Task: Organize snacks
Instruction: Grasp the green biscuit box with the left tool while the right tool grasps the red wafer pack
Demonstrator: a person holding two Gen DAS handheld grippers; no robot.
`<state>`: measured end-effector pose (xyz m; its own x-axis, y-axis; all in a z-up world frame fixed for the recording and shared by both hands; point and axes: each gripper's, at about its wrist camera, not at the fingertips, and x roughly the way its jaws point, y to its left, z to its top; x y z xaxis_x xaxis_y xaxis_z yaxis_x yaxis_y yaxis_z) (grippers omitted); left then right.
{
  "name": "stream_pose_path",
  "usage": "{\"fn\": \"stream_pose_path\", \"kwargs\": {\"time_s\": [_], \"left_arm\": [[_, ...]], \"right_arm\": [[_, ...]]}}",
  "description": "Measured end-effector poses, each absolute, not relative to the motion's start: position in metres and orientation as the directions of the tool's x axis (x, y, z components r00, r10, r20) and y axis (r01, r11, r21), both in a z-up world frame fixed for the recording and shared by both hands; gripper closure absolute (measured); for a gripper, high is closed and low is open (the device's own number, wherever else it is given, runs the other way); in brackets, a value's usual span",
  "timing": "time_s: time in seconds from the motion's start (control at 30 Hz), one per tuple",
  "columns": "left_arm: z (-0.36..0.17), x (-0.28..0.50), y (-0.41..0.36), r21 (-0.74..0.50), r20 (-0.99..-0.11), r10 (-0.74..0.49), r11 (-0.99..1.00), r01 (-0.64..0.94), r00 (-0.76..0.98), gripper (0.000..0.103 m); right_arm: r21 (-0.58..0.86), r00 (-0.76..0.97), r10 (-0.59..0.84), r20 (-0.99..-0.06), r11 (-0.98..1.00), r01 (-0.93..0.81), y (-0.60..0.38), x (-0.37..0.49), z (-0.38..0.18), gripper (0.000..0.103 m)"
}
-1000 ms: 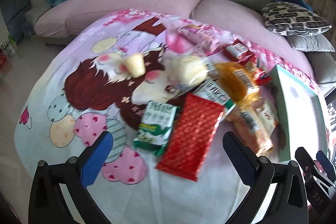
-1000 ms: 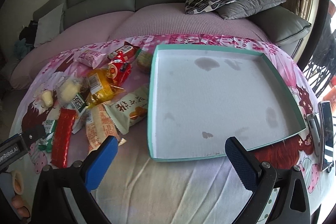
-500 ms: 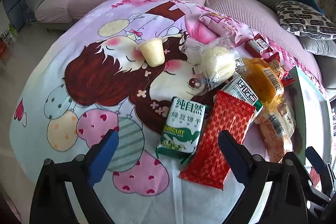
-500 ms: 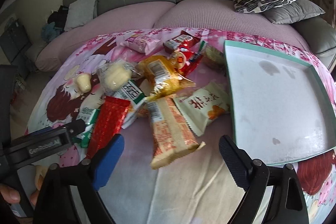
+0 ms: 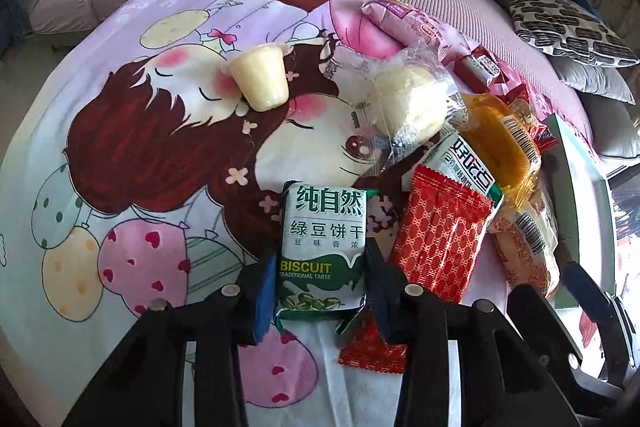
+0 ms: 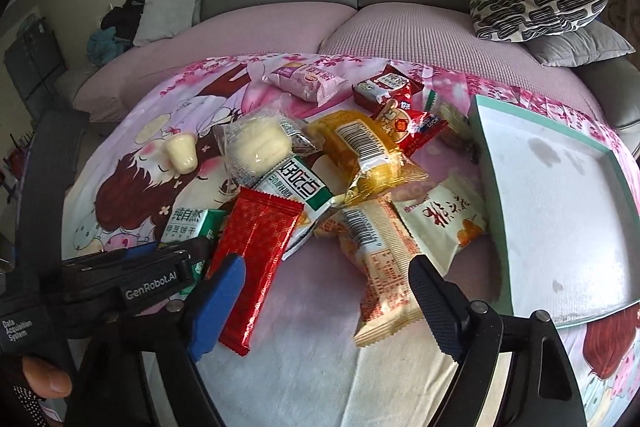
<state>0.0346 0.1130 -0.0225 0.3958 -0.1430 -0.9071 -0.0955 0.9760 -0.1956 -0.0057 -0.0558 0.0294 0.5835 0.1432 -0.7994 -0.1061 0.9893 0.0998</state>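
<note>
My left gripper (image 5: 320,291) is shut on the near end of a green and white biscuit pack (image 5: 324,243), which lies on the cartoon-print blanket (image 5: 140,167). The pack also shows in the right wrist view (image 6: 192,227) with the left gripper (image 6: 160,267) on it. My right gripper (image 6: 320,303) is open and empty, low over a red foil bar (image 6: 256,255) and a beige striped packet (image 6: 380,263). Several more snacks lie in a pile behind: a yellow cake pack (image 6: 368,151), a clear-wrapped bun (image 6: 260,147), a pudding cup (image 6: 182,153). A teal-rimmed white tray (image 6: 492,187) lies at the right.
A grey sofa with pink cushions (image 6: 280,23) runs behind the blanket. A patterned pillow (image 6: 536,7) lies at the back right. A pink packet (image 6: 308,81) and red packets (image 6: 404,115) lie at the far side of the pile.
My left gripper has moved forward and closed on the green biscuit pack. My right gripper has swung left from over the tray to over the snack pile.
</note>
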Motion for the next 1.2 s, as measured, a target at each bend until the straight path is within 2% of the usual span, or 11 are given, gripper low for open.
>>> {"fn": "stream_pose_path", "kwargs": {"time_s": [0.5, 1.2], "left_arm": [[-0.019, 0.033, 0.162, -0.172, -0.902, -0.104, 0.977, -0.127, 0.419, 0.062], [-0.025, 0.035, 0.171, -0.179, -0.898, -0.122, 0.979, -0.099, 0.422, 0.062]], "right_arm": [[0.036, 0.522, 0.105, -0.846, 0.99, -0.14, -0.003, 0.002, 0.011, 0.02], [-0.029, 0.45, -0.019, -0.893, 0.999, -0.015, 0.044, 0.02, -0.023, 0.021]]}}
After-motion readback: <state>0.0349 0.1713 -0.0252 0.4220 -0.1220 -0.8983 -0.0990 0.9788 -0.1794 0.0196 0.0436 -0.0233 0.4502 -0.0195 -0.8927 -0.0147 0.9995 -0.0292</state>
